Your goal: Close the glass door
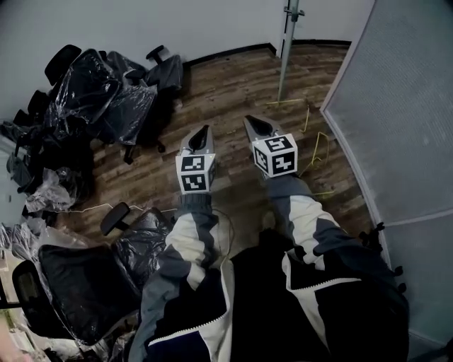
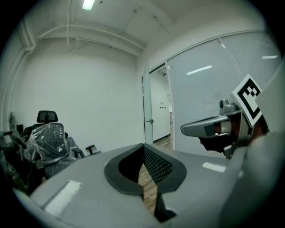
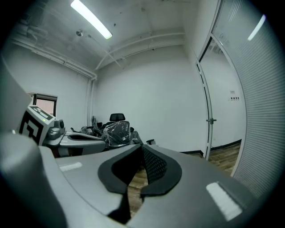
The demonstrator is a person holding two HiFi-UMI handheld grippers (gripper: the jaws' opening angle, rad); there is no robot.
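The glass door (image 1: 285,53) stands open; I see it edge-on as a thin upright frame with its handle (image 1: 294,11) at the top of the head view. In the left gripper view the door's edge (image 2: 145,111) and handle (image 2: 151,120) sit beside the bright doorway (image 2: 161,107). In the right gripper view the door (image 3: 207,116) is ahead to the right. My left gripper (image 1: 204,129) (image 2: 143,144) and right gripper (image 1: 249,119) (image 3: 141,146) are held side by side over the wooden floor, well short of the door. Each is shut with nothing between its tips.
A frosted glass wall (image 1: 396,106) runs along the right. Several plastic-wrapped office chairs (image 1: 106,92) are piled at the far left, and another chair (image 1: 78,283) stands near my left side. Yellow wire (image 1: 311,134) lies on the floor by the wall.
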